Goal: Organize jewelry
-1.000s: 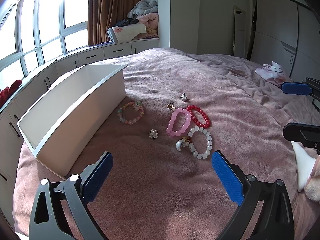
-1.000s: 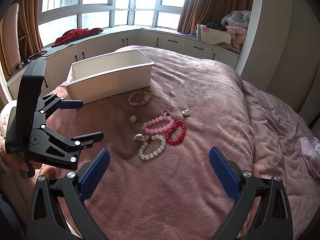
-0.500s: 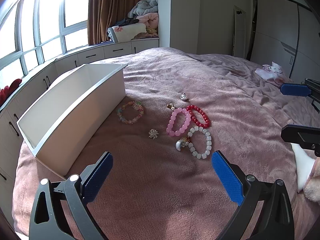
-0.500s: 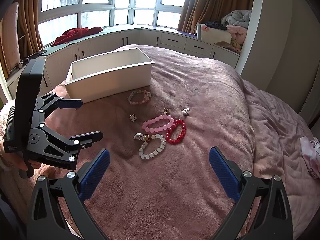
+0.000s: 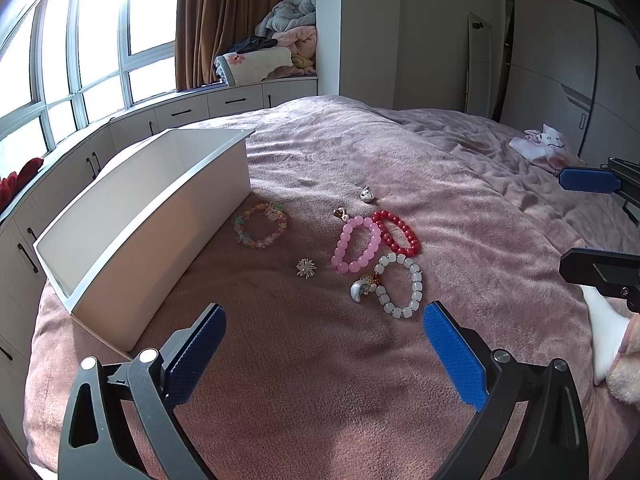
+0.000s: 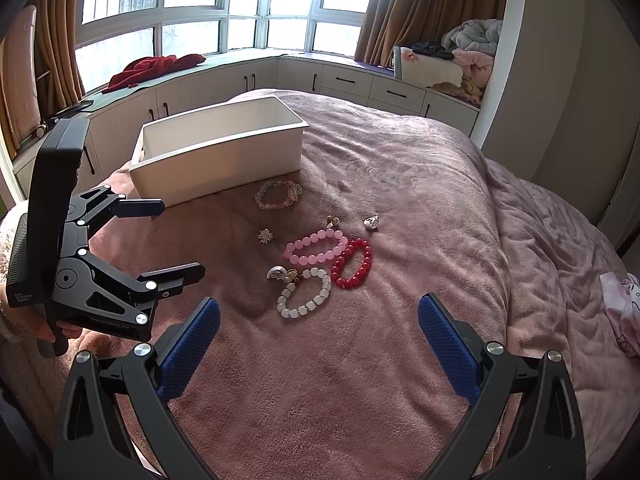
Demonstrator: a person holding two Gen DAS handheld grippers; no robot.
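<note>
Jewelry lies on a pink blanket: a pink bead bracelet (image 5: 356, 245) (image 6: 316, 245), a red bead bracelet (image 5: 397, 233) (image 6: 353, 264), a white bead bracelet (image 5: 400, 286) (image 6: 305, 295) with a silver moon charm (image 5: 359, 290), a pastel bracelet (image 5: 261, 226) (image 6: 279, 194), a spiky silver brooch (image 5: 306, 267) (image 6: 264, 236), a gold earring (image 5: 340, 212) and a silver heart piece (image 5: 366, 194) (image 6: 371, 223). A white open box (image 5: 132, 236) (image 6: 218, 156) stands left of them. My left gripper (image 5: 324, 354) (image 6: 160, 240) is open above the blanket, short of the jewelry. My right gripper (image 6: 320, 344) is open too, holding nothing.
Window-seat cabinets (image 6: 352, 82) with piled bedding (image 5: 280, 54) run behind the bed. A red cloth (image 6: 154, 68) lies on the sill. A pink-white soft toy (image 5: 544, 146) lies at the bed's far right. A hand (image 6: 38, 326) holds the left gripper.
Nearly nothing differs; the right gripper's fingers at the edge of the left wrist view have crept slightly left and down. The jewelry and box lie as before.
</note>
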